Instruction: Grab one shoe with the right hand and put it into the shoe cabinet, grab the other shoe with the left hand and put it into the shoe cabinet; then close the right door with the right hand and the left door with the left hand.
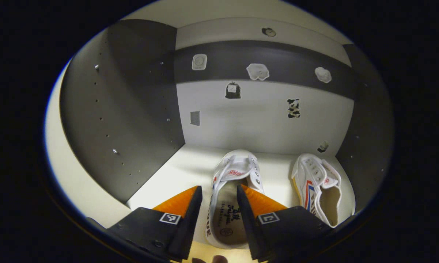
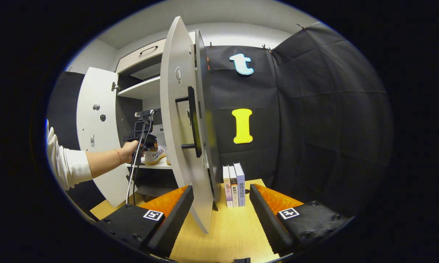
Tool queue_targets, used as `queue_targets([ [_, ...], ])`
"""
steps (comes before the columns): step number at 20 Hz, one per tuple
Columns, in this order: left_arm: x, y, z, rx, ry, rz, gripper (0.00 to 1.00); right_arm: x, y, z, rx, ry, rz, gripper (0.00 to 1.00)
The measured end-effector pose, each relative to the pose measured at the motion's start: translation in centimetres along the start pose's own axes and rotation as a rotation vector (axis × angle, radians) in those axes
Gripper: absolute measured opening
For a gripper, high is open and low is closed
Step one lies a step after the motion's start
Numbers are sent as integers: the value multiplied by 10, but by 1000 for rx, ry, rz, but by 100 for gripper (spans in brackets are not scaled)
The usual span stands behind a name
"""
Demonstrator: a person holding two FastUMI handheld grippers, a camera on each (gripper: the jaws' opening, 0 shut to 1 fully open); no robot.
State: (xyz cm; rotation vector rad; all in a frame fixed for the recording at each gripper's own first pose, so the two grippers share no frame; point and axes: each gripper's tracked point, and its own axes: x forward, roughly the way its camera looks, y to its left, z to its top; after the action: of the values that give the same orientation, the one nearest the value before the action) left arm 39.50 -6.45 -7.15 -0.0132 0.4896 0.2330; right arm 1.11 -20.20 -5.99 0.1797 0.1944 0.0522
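In the left gripper view, the left gripper [image 1: 219,193] reaches into the shoe cabinet [image 1: 131,109] with its two fingers spread wide. One white shoe [image 1: 231,204] lies on the pale shelf [image 1: 179,171] right in the gap between them, heel end near the camera, toe pointing at the far back wall. The fingers flank the shoe's opening on either side; whether either one touches the shoe cannot be told, and they do not press it from both sides. A second white shoe [image 1: 318,188] lies to the right of the first, near the cabinet's right wall, well clear of the fingers. That makes two shoes, both inside the cabinet on the same shelf.

In the right gripper view, the right gripper [image 2: 221,199] hangs over a wooden table [image 2: 234,233], fingers wide apart and holding nothing. The edge of the open right door [image 2: 175,146], with its dark handle [image 2: 193,122], stands between the fingers. The left door [image 2: 95,120] also stands open, farther off to the left. A sleeved hand [image 2: 128,149] holds the other gripper at the shelf there. Three books [image 2: 234,184] stand upright on the table beside the cabinet.
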Motion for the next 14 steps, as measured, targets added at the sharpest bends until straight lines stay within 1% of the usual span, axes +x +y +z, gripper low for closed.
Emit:
queue_targets([
  [1,-13,-1,5,16,-35,-8,70,-3,2,2,-1,-7,2,98],
  [2,-24,-1,9,28,-63,-17,74,-4,3,5,0,-14,8,98],
  [3,-37,-1,15,40,-96,-23,81,-6,5,7,1,-19,13,99],
  [5,-68,-1,31,58,-174,-40,88,-9,8,13,3,-26,20,100],
  [7,-96,-1,40,64,-233,-62,93,-8,6,23,8,-41,12,100],
  [11,-162,-3,44,72,-329,-140,94,7,-4,49,4,-77,-13,99],
  [14,-211,2,32,43,-372,-188,94,30,-23,75,-19,-109,-70,99],
])
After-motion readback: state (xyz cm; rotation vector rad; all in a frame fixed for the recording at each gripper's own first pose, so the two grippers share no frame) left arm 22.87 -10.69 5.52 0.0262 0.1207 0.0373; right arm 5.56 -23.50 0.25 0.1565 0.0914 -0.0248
